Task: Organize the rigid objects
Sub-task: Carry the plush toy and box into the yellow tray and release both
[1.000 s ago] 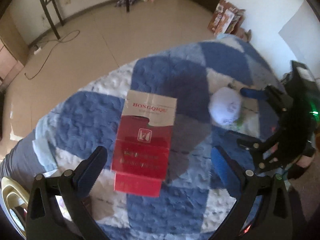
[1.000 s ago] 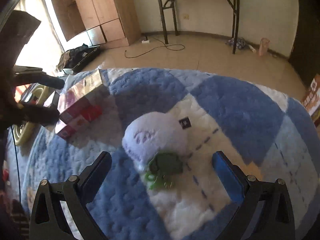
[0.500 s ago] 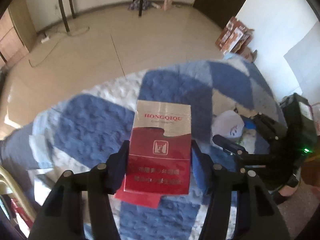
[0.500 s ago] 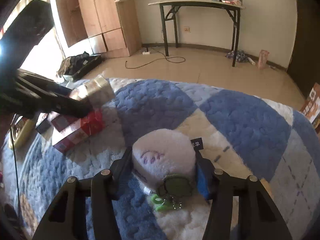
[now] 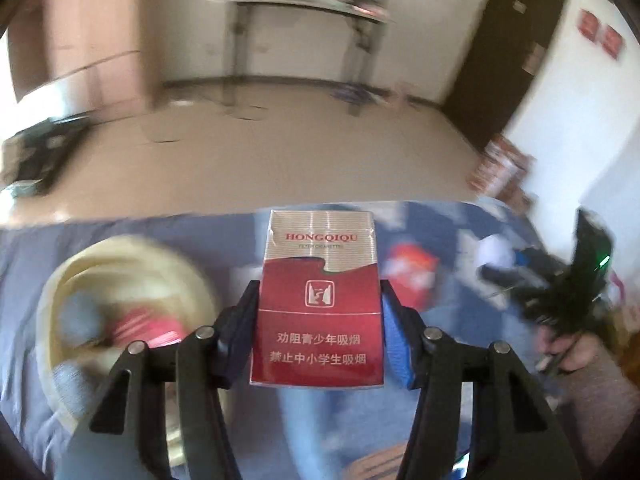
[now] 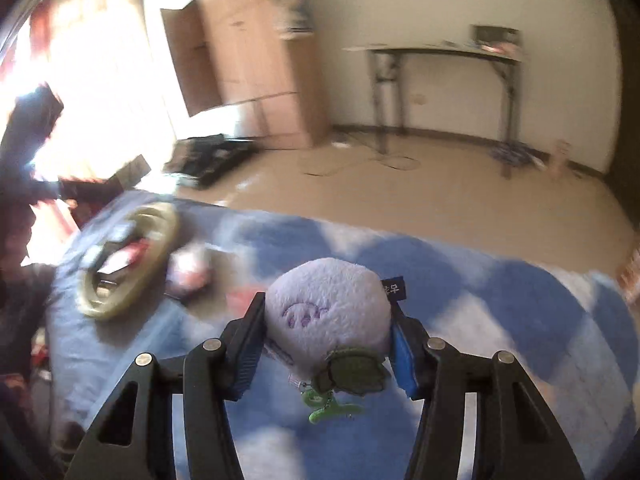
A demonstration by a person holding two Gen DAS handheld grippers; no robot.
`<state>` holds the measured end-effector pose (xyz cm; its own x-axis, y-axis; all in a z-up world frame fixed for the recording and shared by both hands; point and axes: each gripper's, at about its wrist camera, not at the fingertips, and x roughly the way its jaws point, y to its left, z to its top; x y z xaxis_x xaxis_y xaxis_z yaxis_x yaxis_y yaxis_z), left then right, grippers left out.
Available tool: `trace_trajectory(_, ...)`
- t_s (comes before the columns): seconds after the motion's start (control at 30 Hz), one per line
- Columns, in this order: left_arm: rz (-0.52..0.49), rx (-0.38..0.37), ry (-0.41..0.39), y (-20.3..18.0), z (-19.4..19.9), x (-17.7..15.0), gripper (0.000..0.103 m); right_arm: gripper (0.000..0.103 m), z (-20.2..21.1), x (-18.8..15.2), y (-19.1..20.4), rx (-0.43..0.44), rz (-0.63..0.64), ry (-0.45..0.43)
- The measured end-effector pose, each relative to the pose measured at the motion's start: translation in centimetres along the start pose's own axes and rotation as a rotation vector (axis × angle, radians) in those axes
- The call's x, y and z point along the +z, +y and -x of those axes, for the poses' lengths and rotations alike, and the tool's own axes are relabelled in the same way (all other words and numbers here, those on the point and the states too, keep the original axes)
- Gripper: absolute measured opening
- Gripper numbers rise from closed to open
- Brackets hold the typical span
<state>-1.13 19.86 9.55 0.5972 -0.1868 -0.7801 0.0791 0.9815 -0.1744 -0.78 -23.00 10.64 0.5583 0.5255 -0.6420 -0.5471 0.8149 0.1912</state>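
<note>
My left gripper [image 5: 318, 320] is shut on a red and silver cigarette pack [image 5: 318, 300] and holds it upright above the blue and white quilt [image 5: 352, 432]. A cream round basket [image 5: 60, 280] with red items inside lies below to the left. A second red pack [image 5: 412, 268] lies on the quilt to the right. My right gripper [image 6: 326, 344] is shut on a pale purple plush toy [image 6: 326, 312] with a green keychain [image 6: 336, 408], lifted above the quilt. The basket [image 6: 160, 220] shows at the left in the right wrist view.
The other gripper and hand [image 5: 560, 292] are at the right in the left wrist view. A red pack [image 6: 188, 272] lies beside the basket. A black-legged table [image 6: 440, 56], a wooden cabinet [image 6: 248, 60] and bare floor [image 6: 400, 200] lie beyond the bed.
Both grippers closed on their objects and lifted them. The left one swung left with the pack toward the basket. The right one rose with the plush toy.
</note>
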Motion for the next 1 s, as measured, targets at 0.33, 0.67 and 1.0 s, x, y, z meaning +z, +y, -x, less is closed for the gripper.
trace_trajectory(0.33,0.269,0.225,0.072,19.0,1.1,-7.1,0.057,0.054,-13.8,7.0,20.0,0.268,0.145,0.169)
trace_trajectory(0.67,0.297,0.192,0.110,22.4,-1.0,-9.9,0.057,0.054,-28.4,8.4,26.6,0.239,0.194,0.376)
trace_trajectory(1.0,0.256,0.139,-0.027,20.4,1.7,-8.2,0.103,0.103,-26.1,8.5,25.9,0.223,0.102,0.233)
